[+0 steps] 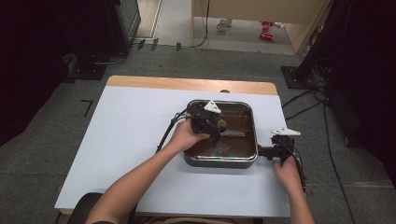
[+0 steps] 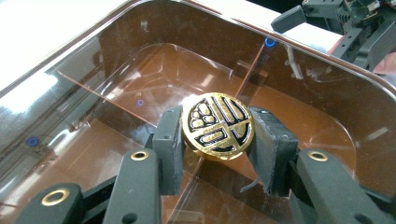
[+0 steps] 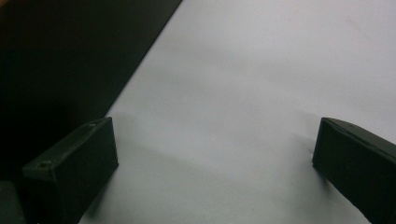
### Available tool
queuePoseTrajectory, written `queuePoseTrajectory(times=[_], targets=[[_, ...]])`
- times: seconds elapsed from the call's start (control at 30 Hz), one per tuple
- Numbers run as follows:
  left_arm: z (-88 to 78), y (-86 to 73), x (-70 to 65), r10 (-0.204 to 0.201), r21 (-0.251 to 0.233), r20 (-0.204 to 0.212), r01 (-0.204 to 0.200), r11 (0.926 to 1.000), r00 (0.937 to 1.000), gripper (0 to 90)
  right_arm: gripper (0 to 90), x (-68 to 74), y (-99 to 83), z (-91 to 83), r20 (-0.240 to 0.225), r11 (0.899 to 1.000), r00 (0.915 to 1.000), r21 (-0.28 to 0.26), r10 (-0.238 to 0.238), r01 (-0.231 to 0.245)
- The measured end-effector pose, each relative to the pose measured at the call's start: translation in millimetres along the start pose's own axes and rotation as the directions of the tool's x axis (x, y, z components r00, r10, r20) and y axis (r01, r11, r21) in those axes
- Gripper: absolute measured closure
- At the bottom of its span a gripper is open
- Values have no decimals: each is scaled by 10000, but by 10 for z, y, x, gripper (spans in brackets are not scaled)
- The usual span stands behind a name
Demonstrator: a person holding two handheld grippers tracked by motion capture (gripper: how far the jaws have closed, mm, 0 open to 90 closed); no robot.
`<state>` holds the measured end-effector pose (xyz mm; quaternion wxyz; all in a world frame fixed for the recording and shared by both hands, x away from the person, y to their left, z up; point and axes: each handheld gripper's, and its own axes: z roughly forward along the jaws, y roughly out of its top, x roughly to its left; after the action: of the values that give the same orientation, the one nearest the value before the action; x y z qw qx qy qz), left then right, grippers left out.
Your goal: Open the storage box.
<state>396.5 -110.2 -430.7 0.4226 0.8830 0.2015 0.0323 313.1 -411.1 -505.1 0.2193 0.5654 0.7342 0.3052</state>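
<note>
The left claw (image 2: 217,140) pinches the round gold-and-black knob (image 2: 217,125) on the brown glass lid (image 2: 116,93) of the square pan (image 1: 221,161), probably to lift it; the right claw (image 3: 212,172), spread on the white counter (image 3: 261,70), sits beside the pan.

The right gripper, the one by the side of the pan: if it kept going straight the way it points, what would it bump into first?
Most likely the table's white cover. The right gripper looks down at it between open jaws with nothing held. The dark side of the pan lies off to one side; how near is unclear.
</note>
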Motion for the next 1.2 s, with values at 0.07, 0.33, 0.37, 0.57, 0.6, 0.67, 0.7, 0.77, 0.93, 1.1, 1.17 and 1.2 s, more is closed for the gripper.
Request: queuePoseTrajectory(times=[0.07,0.33,0.37,0.57,0.6,0.67,0.7,0.77,0.93,1.1,1.17,1.2], targets=[[-2,3,2,-46,1,15,46,10000,10000,586,0,1,0,0,-1,10000,10000,-4,15,-15],[-16,19,-17,54,89,-105,-53,9999,9999,588,0,0,0,0,-3,10000,10000,0,7,-7],[-20,20,-19,47,91,-112,-46,9999,9999,589,0,0,0,0,-2,10000,10000,1,8,-8],[-77,42,-21,33,-69,-99,-34,10000,9999,589,0,0,0,0,-1,10000,10000,0,11,-11],[-94,49,-23,27,-128,-101,-28,9999,9999,589,0,0,0,0,-1,10000,10000,3,13,-13],[-129,66,-25,43,-261,-83,-46,9996,10000,589,0,0,0,0,-2,10000,10000,2,13,-13],[-150,77,-27,58,-280,-94,-60,9996,9999,589,0,0,0,0,0,10000,10000,3,10,-10],[-188,96,-34,99,-434,-129,-105,9990,9999,589,0,1,0,0,-1,10000,10000,2,15,-15],[-307,137,-41,110,-736,-177,-122,9972,9998,589,0,1,0,0,0,10000,10000,-9,15,-15],[-478,151,-9,-28,-902,-153,14,9959,9999,590,0,0,0,0,-2,10000,10000,0,6,-6],[-551,144,0,-57,-830,-187,41,9965,9998,590,0,0,0,0,-3,10000,10000,-2,9,-9],[-573,140,3,-82,-838,-197,66,9965,9998,590,0,0,0,0,-3,10000,10000,-1,11,-11]])
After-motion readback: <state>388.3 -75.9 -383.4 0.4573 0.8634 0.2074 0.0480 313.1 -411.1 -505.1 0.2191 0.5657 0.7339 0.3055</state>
